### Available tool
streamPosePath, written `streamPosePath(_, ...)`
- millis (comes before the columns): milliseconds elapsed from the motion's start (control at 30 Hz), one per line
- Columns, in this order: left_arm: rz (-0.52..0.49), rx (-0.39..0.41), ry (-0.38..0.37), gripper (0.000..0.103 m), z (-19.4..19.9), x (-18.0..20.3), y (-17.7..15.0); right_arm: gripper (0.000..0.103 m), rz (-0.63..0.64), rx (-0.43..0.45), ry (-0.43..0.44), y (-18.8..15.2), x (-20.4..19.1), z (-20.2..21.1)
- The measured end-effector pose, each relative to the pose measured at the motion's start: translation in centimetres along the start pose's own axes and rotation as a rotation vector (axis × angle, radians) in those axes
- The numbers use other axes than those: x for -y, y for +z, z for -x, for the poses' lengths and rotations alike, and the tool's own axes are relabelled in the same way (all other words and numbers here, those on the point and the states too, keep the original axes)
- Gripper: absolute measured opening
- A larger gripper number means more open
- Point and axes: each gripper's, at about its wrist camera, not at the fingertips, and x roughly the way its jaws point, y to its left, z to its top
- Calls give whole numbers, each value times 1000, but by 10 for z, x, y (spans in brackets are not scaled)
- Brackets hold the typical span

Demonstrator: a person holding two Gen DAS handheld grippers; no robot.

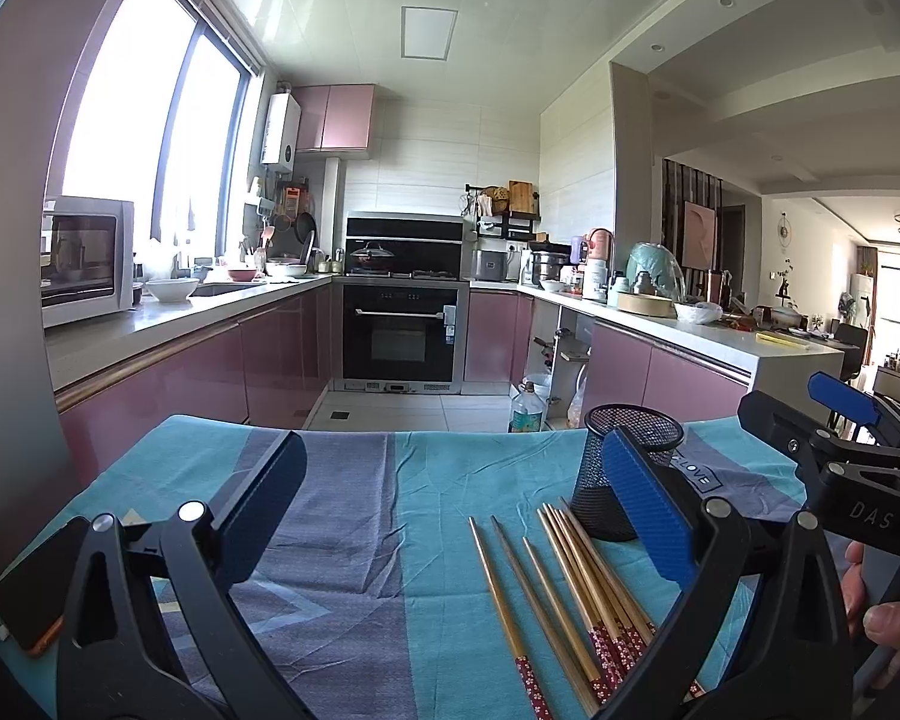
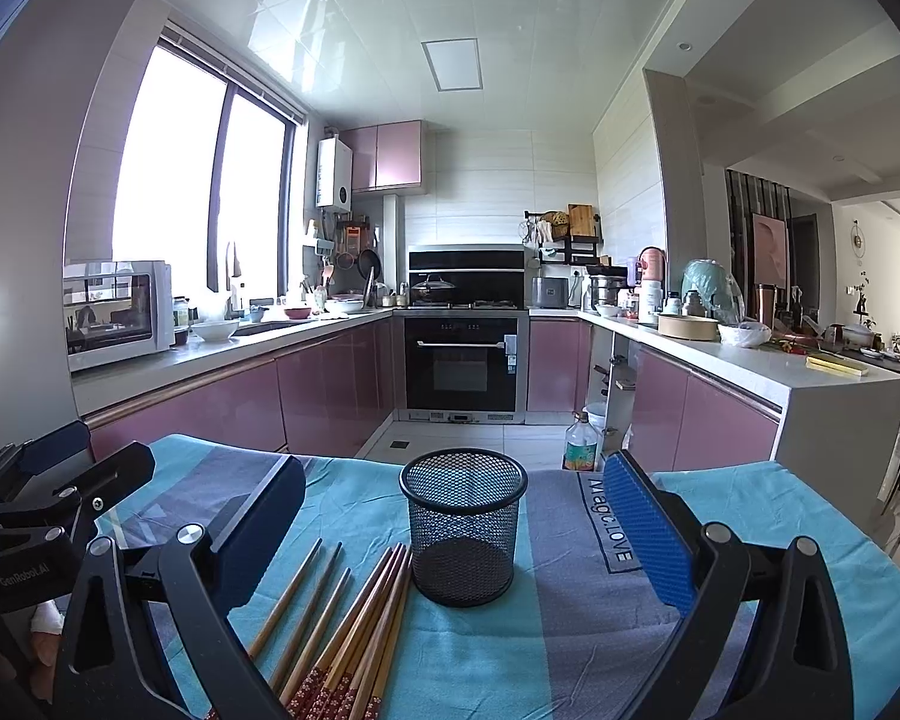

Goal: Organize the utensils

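Only our left camera shows a phone (image 1: 30, 585) lying at the far left on the blue striped cloth (image 1: 342, 540). Our left gripper (image 1: 462, 516) is spread wide with nothing between its fingers. Under it the cloth is bare on the left, so there is lots of room there. On the right lie the chopsticks (image 1: 576, 594), flat on the cloth, red flowery ends near us and tips pointing at the black mesh cup (image 1: 627, 468). In this view the blue finger pad hides part of the cup. At the far right a hand (image 1: 885, 618) holds the other tool, marked "DAS".

In our right camera, the other gripper's handle at the far left reads "GenRobot.AI". The chopsticks (image 2: 336, 630) lie in a loose bunch at lower left, and a few tips come right up beside the mesh cup (image 2: 462, 525); we cannot tell if they touch it. Only this view shows the whole cup, standing upright in the middle. Our right gripper (image 2: 456, 534) is wide open too, holding nothing. The cloth (image 2: 576, 630) says "Magic.LOVE" just right of the cup. The cloth's far edge is close behind the cup, and the kitchen floor lies beyond it.
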Motion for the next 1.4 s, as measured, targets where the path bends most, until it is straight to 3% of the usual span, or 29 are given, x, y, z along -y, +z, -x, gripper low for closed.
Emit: streamPosePath(1400,1,-45,-7,97,-1,-7,-1,96,-8,-30,8,-5,3,-2)
